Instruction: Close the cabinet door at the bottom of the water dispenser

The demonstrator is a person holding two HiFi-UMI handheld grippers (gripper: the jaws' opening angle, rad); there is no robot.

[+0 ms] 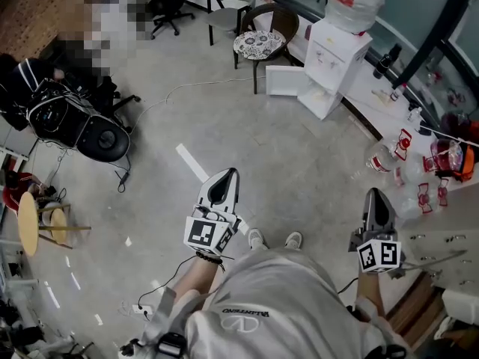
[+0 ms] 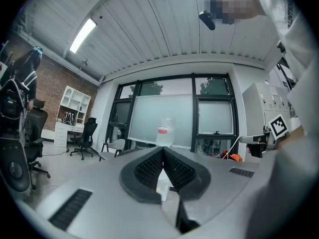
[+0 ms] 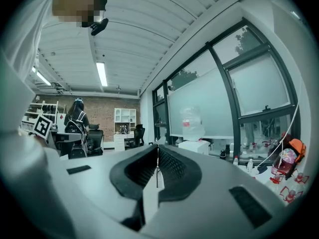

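The water dispenser (image 1: 338, 54) stands far off on the right by the windows, with a large water bottle (image 1: 358, 0) seated on top. Its bottom cabinet door (image 1: 284, 81) hangs open to the left (the cabinet's contents can't be made out). Near the person, the left gripper (image 1: 227, 176) and right gripper (image 1: 373, 195) point level, each with its jaws together on nothing.

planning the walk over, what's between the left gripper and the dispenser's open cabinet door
Head view: only bare concrete floor between the left gripper and the open cabinet door; a white tape strip lies off to the left.
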